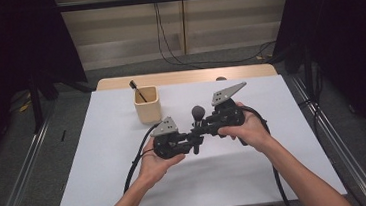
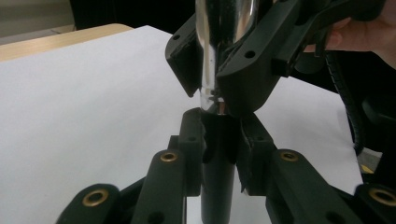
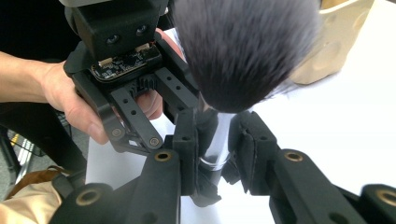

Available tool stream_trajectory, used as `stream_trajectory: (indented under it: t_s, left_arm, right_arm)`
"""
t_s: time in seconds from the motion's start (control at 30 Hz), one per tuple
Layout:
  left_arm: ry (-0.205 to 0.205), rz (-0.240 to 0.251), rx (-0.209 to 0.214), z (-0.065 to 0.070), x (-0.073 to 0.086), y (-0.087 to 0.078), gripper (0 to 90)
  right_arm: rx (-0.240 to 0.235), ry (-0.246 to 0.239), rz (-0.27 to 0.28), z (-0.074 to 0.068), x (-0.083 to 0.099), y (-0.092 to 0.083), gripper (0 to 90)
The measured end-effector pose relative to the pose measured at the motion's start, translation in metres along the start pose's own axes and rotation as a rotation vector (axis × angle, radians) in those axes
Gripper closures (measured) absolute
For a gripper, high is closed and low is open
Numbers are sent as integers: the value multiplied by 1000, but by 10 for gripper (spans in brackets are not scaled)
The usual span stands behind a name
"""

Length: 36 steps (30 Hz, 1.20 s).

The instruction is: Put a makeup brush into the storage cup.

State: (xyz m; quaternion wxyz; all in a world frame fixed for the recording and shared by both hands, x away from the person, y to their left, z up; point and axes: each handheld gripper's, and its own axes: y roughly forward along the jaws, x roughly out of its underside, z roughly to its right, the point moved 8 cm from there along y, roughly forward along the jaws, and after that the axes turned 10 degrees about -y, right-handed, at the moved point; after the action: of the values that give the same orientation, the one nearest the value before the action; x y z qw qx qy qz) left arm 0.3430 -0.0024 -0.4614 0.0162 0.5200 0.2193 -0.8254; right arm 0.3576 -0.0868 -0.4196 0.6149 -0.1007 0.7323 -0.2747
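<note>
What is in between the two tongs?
A makeup brush. The left tongs squeeze its black handle, the right tongs its shiny neck, as both gripper views show.

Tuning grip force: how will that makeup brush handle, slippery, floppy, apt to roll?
The brush likely slips: its ferrule is polished metal, so the right gripper may need firm pressure. The round black handle, clamped by the left gripper, would probably roll if laid down. The bristles look soft; the shaft looks stiff and probably light.
</note>
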Motion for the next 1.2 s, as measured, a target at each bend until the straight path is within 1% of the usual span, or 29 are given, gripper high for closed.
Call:
stream_trajectory:
  t_s: [0.13, 0.2, 0.23, 0.3, 0.37, 0.4, 0.47, 0.53, 0.57, 0.67, 0.7, 0.73, 0.83, 0.93, 1.0, 1.07, 1.13, 1.2]
  left_arm:
    - [1, 8, -2, 1, -1, 0, 747]
    - [10, 11, -12, 1, -2, -1, 747]
    - [7, 7, -6, 1, -2, -1, 747]
    - [6, 8, -5, 1, -2, -1, 747]
    - [1, 13, -6, 0, -3, -2, 747]
    - [-8, 20, -5, 0, -4, -2, 747]
    - [-7, 24, -10, -1, -4, -3, 747]
    - [-4, 22, -19, -3, -4, -4, 747]
    - [-7, 24, -18, -4, -5, -4, 747]
    - [-6, 22, -20, -5, -5, -5, 747]
    - [-4, 21, -22, -5, -5, -5, 747]
    - [-6, 22, -26, -5, -5, -5, 747]
    - [-6, 26, -31, -7, -5, -6, 747]
    - [-7, 31, -35, -8, -6, -8, 747]
    - [-6, 33, -40, -9, -7, -10, 747]
    - [-11, 37, -44, -10, -8, -11, 747]
    - [-6, 40, -49, -11, -8, -13, 747]
    - [-9, 44, -51, -12, -9, -14, 747]
  right_arm:
    - [1, -1, 18, 0, -1, 0, 709]
    - [-2, 5, 27, -1, -1, -1, 704]
    - [-1, 6, 36, -1, -2, -1, 694]
    - [5, 8, 45, -1, -2, -2, 617]
    - [5, 4, 49, -2, -2, -2, 600]
    - [5, 4, 53, -3, -2, -2, 578]
    - [22, 8, 65, -2, -3, -3, 533]
    - [24, 21, 83, -1, -4, -6, 494]
    - [38, 24, 87, 1, -4, -7, 457]
    - [54, 33, 99, 3, -3, -10, 367]
    - [68, 36, 102, 4, -3, -11, 333]
    - [74, 36, 109, 5, -2, -12, 321]
    - [93, 43, 121, 8, 0, -14, 240]
    - [128, 52, 129, 12, 3, -18, 147]
    - [154, 51, 123, 14, 5, -20, 88]
    - [176, 55, 141, 16, 7, -23, 33]
    - [180, 51, 143, 16, 9, -25, 6]
    - [175, 38, 158, 15, 11, -28, 1]
